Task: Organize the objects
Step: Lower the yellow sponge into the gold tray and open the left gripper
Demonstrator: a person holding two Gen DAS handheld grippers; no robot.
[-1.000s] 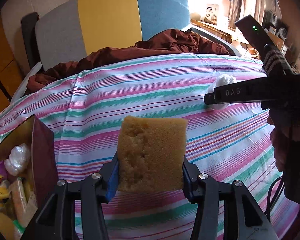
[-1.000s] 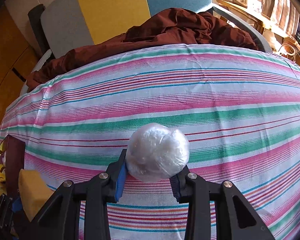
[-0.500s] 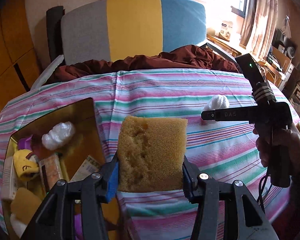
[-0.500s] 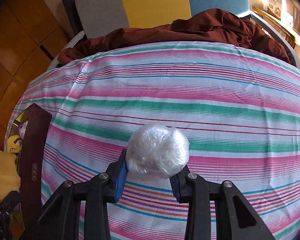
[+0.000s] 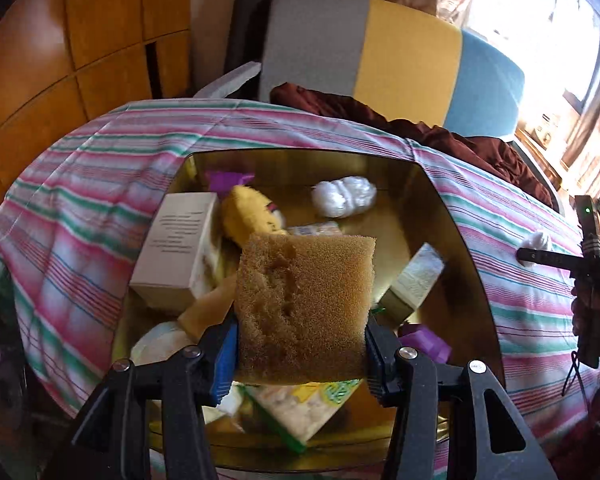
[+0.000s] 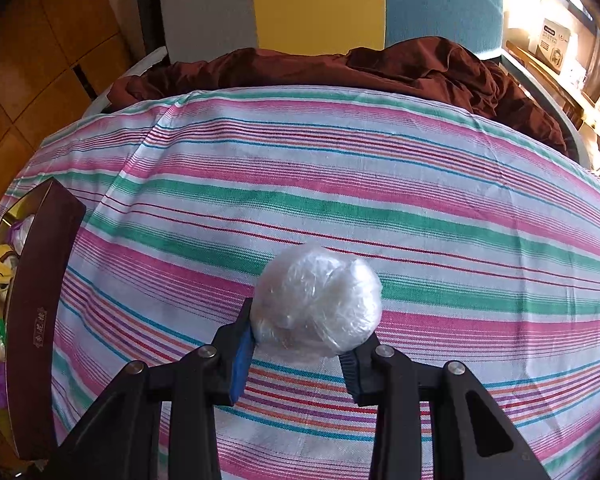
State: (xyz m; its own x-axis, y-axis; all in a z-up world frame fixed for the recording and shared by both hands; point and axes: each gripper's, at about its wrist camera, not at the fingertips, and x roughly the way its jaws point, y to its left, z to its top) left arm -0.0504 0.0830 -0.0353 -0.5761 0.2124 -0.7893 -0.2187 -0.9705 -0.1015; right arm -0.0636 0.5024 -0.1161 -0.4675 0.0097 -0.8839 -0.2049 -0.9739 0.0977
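My left gripper (image 5: 300, 344) is shut on a yellow-brown sponge (image 5: 304, 304) and holds it above the open gold-lined box (image 5: 452, 216). The box holds a white carton (image 5: 180, 252), a yellow plush toy (image 5: 252, 212), a white plastic ball (image 5: 344, 196), packets and purple pieces. My right gripper (image 6: 298, 356) is shut on a white plastic-wrapped ball (image 6: 320, 304) above the striped cloth (image 6: 340, 184). The box shows at the left edge of the right wrist view (image 6: 40, 280). The right gripper with its ball shows far right in the left wrist view (image 5: 540, 246).
A dark red blanket (image 6: 380, 68) lies along the far edge of the cloth. A grey, yellow and blue chair back (image 6: 320, 4) stands behind it. Wooden panels (image 5: 60, 48) are at the left. Shelves with a carton (image 6: 552, 48) are at the right.
My left gripper has swung left with the sponge, from above the cloth to above the open box. My right gripper keeps the ball and has turned slightly left, so the box edge shows larger.
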